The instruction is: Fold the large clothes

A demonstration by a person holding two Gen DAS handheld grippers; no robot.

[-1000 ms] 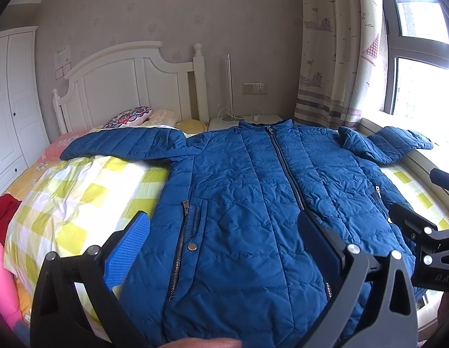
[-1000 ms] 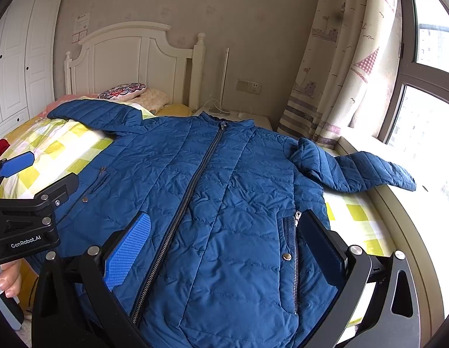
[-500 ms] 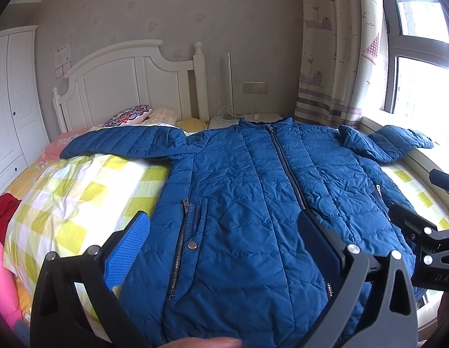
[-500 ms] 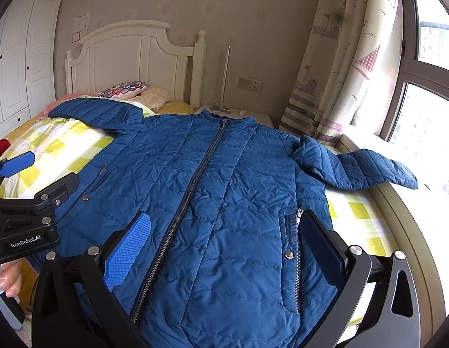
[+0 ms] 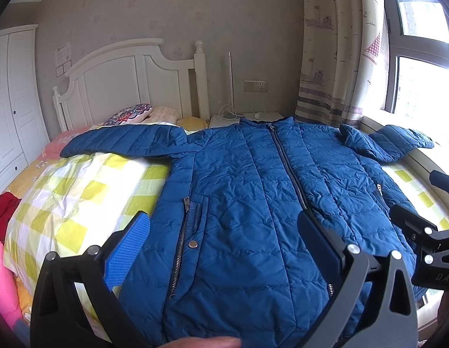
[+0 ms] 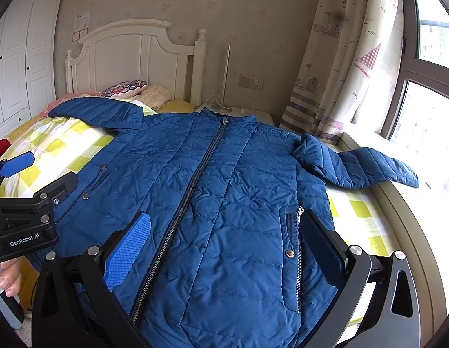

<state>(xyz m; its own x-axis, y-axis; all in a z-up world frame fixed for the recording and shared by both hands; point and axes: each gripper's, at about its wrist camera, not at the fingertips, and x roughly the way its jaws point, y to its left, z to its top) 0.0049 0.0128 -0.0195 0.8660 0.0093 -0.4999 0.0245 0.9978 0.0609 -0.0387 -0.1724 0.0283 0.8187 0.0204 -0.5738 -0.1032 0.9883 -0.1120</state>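
Between the spread fingers of the left claw (image 5: pixel 224 246) and right claw (image 6: pixel 227 243), both released and empty, a blue quilted jacket (image 5: pixel 253 197) lies flat, zipped, on the yellow-checked bedspread (image 5: pixel 79 191); pillows (image 5: pixel 128 114), headboard (image 6: pixel 131 55) and curtain (image 6: pixel 340 66) beyond

Pretty clearly someone's bedroom at home: a bed (image 5: pixel 79 191) with a yellow checked cover, a white headboard (image 5: pixel 128 87), pillows (image 6: pixel 125 88) up top, a white wardrobe (image 6: pixel 24 55) on the left, and a patterned curtain (image 6: pixel 340 66) beside a big window (image 6: pixel 427 87), plus wallpaper (image 5: pixel 178 11).
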